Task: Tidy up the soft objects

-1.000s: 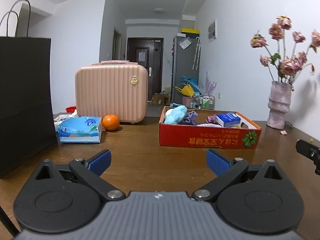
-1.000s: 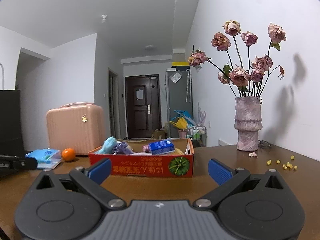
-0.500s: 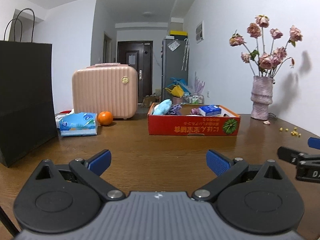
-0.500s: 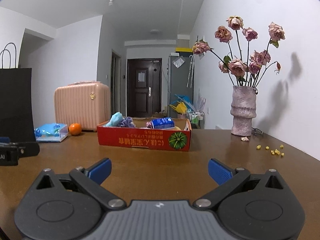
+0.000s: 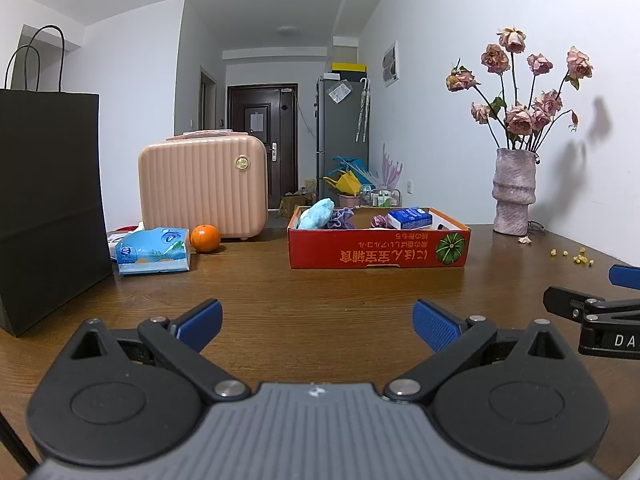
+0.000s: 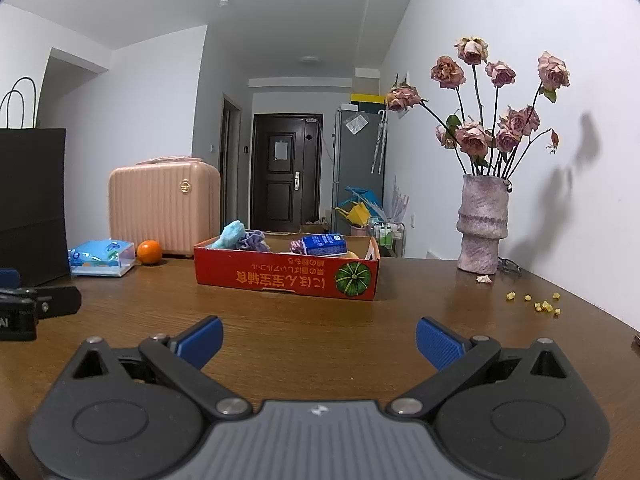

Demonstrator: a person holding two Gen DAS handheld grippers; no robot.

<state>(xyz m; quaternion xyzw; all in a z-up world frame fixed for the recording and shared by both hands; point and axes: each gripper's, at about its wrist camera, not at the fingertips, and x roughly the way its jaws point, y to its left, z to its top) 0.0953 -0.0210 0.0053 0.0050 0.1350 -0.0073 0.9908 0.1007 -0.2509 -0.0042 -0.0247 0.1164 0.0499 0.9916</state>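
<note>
Big brown wooden desk point(image 5: 320, 292) under everything. Tall black paper bag with rope handles point(image 5: 48, 200) standing at the far left edge. Ribbed pink hard-shell case point(image 5: 202, 186) upright at the back, well behind the rest. Shallow red cardboard box with a pumpkin print point(image 5: 378, 246) sitting mid-desk, and that's where the soft stuff is: light blue fuzzy plush thing point(image 5: 316, 214) and purple frilly scrunchie-looking bundle point(image 5: 340, 218) piled in its left end, small blue-and-white tissue pack point(image 5: 410, 218) lying further right inside. Mottled pink ceramic vase with dried pink roses point(image 5: 514, 192) off to the right near the wall, apart from the box. Blue soft-pack of tissues point(image 5: 154, 250) flat on the desk left of the box, with a round orange fruit point(image 5: 205, 238) just beside it, in front of the case. Tiny yellow crumbs point(image 6: 540, 304) scattered right of the vase. Left gripper point(image 5: 318, 326) low over bare desk, blue-padded fingers point(image 5: 200, 324) spread wide, nothing between them. Right gripper point(image 6: 318, 340) same deal, fingers point(image 6: 438, 342) wide apart and empty, box well ahead of both.
</note>
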